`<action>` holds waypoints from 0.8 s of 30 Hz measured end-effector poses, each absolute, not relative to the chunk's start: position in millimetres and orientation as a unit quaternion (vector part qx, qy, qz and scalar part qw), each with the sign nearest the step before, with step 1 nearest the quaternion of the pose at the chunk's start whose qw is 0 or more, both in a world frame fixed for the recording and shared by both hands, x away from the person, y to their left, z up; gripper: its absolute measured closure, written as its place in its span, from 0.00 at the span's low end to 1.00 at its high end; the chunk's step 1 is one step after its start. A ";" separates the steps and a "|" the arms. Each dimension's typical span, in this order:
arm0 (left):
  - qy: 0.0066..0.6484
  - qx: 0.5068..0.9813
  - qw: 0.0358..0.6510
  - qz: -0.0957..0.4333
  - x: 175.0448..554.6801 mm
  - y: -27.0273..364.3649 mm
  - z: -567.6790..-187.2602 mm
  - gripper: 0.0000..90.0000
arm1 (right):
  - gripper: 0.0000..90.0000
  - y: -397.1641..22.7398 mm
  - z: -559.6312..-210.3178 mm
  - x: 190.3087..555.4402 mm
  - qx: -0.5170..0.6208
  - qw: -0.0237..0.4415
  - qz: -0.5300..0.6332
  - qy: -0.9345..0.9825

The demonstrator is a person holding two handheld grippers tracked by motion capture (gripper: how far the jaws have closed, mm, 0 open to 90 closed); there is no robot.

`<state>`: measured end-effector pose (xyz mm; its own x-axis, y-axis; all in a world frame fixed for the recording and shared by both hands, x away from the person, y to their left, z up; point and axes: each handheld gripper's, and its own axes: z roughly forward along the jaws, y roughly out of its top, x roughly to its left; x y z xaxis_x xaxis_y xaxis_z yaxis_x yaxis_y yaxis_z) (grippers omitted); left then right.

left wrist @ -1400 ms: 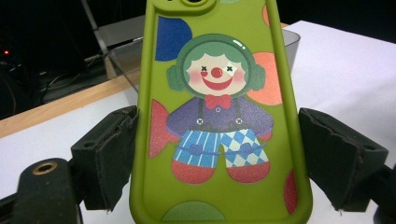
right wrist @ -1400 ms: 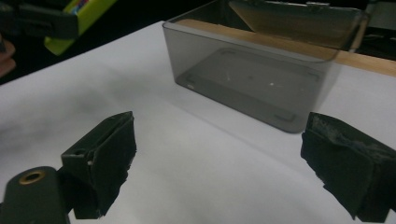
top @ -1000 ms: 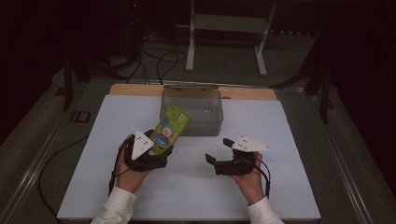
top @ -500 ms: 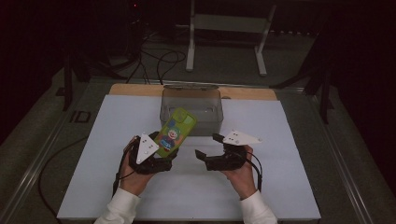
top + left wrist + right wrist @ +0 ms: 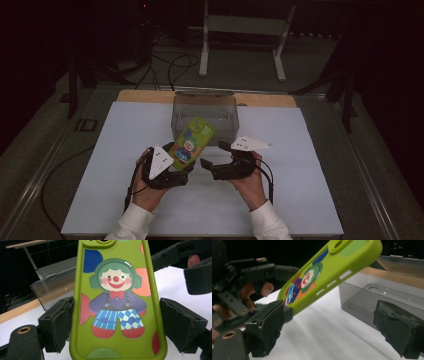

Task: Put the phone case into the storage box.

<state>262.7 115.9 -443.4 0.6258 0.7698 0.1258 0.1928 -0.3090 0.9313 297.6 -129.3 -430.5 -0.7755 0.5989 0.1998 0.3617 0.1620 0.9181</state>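
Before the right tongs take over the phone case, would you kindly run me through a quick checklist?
1. Left tongs clamped on the green clown phone case: ok.
2. Right tongs open wide enough to accept it: ok.
3. Case between the right tongs' pads: not ok, it is above and to one side.
4. Case held off the white tabletop: ok.
5. Clear plastic box open behind: ok.
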 end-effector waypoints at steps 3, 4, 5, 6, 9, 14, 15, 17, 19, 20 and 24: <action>0.318 0.754 0.495 0.291 262.7 114.6 -444.5 0.17 | 0.13 -126.5 -428.0 298.8 0.317 0.102 0.569 0.752; 0.319 0.753 0.496 0.290 262.4 114.0 -444.9 0.17 | 0.13 -125.5 -427.2 299.4 0.317 0.101 0.570 0.752; 0.320 0.752 0.498 0.291 262.0 113.5 -445.2 0.17 | 0.13 -124.3 -426.6 299.8 0.317 0.101 0.571 0.751; 0.321 0.750 0.500 0.292 261.6 113.1 -445.6 0.17 | 0.13 -123.1 -426.0 300.4 0.317 0.100 0.570 0.752; 0.324 0.745 0.504 0.292 260.8 111.6 -447.4 0.17 | 0.15 -118.7 -426.1 302.1 0.317 0.098 0.566 0.755; 0.329 0.743 0.506 0.290 260.3 108.9 -450.0 0.17 | 0.16 -112.5 -427.9 303.7 0.323 0.087 0.568 0.752; 0.329 0.742 0.507 0.289 260.2 108.7 -450.0 0.17 | 0.17 -111.7 -428.2 304.1 0.323 0.086 0.568 0.752; 0.330 0.740 0.510 0.290 259.7 108.1 -450.3 0.17 | 0.21 -110.1 -428.4 304.5 0.325 0.081 0.570 0.750; 0.332 0.738 0.512 0.289 259.4 108.0 -450.5 0.17 | 0.27 -109.3 -428.5 305.2 0.330 0.078 0.571 0.747; 0.333 0.736 0.512 0.291 259.1 107.9 -450.7 0.17 | 0.31 -109.1 -428.6 305.5 0.333 0.075 0.571 0.746; 0.342 0.729 0.519 0.287 259.1 108.3 -451.7 0.17 | 0.51 -109.0 -429.9 307.5 0.344 0.058 0.573 0.741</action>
<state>259.1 108.3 -451.7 0.6013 0.7965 0.0642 0.2005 -0.2282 0.9527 307.5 -109.0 -429.9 -0.7570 0.5760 0.3086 0.4436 0.1062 0.8899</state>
